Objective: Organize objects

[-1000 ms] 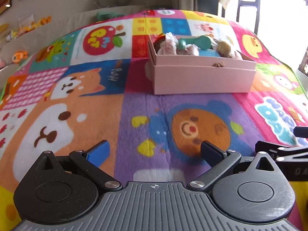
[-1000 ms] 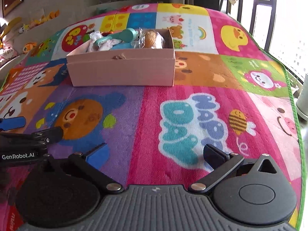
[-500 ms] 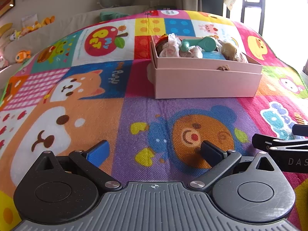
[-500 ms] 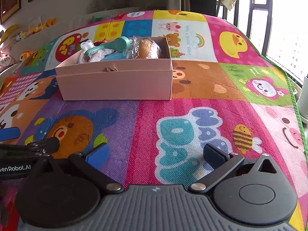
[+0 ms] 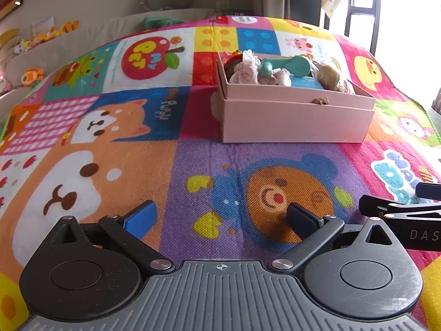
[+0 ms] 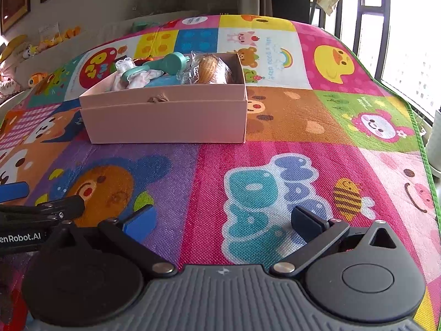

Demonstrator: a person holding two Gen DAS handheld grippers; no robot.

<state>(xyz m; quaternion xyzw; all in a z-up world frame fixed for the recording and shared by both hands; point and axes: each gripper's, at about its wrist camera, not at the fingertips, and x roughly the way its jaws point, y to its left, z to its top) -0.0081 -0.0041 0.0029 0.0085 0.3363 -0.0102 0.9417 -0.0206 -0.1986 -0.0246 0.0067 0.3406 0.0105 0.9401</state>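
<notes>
A pink cardboard box [image 5: 297, 121] stands on the colourful play mat [image 5: 110, 149], also in the right wrist view [image 6: 168, 124]. It holds a teal toy [image 5: 286, 64], white baby clothes [image 5: 248, 73] and a wrapped brown item [image 6: 210, 67]. My left gripper [image 5: 220, 218] is open and empty, low over the mat, well short of the box. My right gripper [image 6: 223, 220] is open and empty beside it, over the pink "Happy Day" patch. Each gripper's fingers show at the edge of the other's view.
Plush toys [image 5: 41, 34] line a ledge at the far left. A window with dark bars [image 6: 386, 27] is at the right. The mat's green edge [image 6: 421, 143] runs along the right side.
Both grippers have drawn back and tilted up a little, so the box sits lower and slightly farther in both views. Both stay open and empty.
</notes>
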